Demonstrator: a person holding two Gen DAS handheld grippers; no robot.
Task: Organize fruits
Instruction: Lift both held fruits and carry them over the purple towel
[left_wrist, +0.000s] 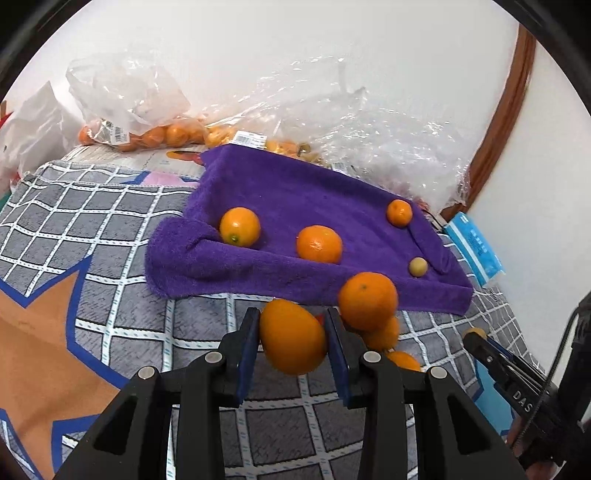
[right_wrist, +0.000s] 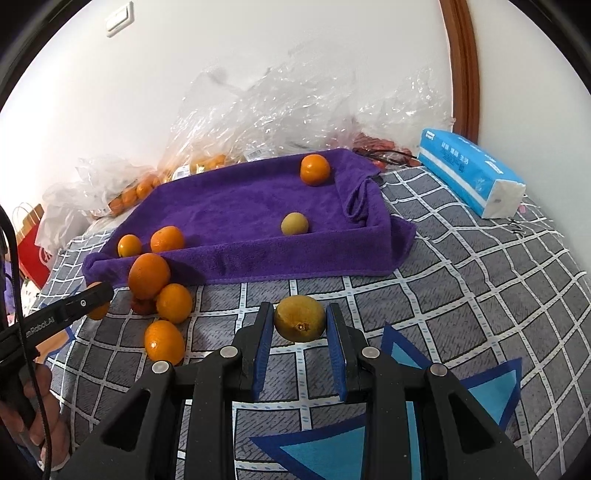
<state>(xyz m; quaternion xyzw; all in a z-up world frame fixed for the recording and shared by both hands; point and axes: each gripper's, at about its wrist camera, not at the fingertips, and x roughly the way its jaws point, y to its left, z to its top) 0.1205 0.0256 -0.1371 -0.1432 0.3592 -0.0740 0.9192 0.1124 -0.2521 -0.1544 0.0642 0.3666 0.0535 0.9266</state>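
My left gripper (left_wrist: 291, 326) is shut on a large orange (left_wrist: 291, 338), held just in front of the purple towel-lined tray (left_wrist: 295, 192). My right gripper (right_wrist: 300, 321) is shut on a yellow-green fruit (right_wrist: 300, 324) near the tray's (right_wrist: 229, 206) front edge. In the tray lie three oranges (left_wrist: 240, 226) (left_wrist: 319, 243) (left_wrist: 399, 212) and a small yellowish fruit (left_wrist: 418, 266). A pile of loose oranges (right_wrist: 149, 275) (right_wrist: 173, 302) (right_wrist: 164, 341) sits on the cloth by the tray's front left corner. The left gripper (right_wrist: 96, 295) shows at the left of the right wrist view.
A checked grey cloth (right_wrist: 461, 280) covers the surface. Clear plastic bags of oranges (left_wrist: 147, 133) are heaped against the white wall behind the tray. A blue tissue pack (right_wrist: 472, 173) lies to the right, a red paper bag (right_wrist: 33, 251) at far left, and a wooden door frame (right_wrist: 461, 66) stands behind.
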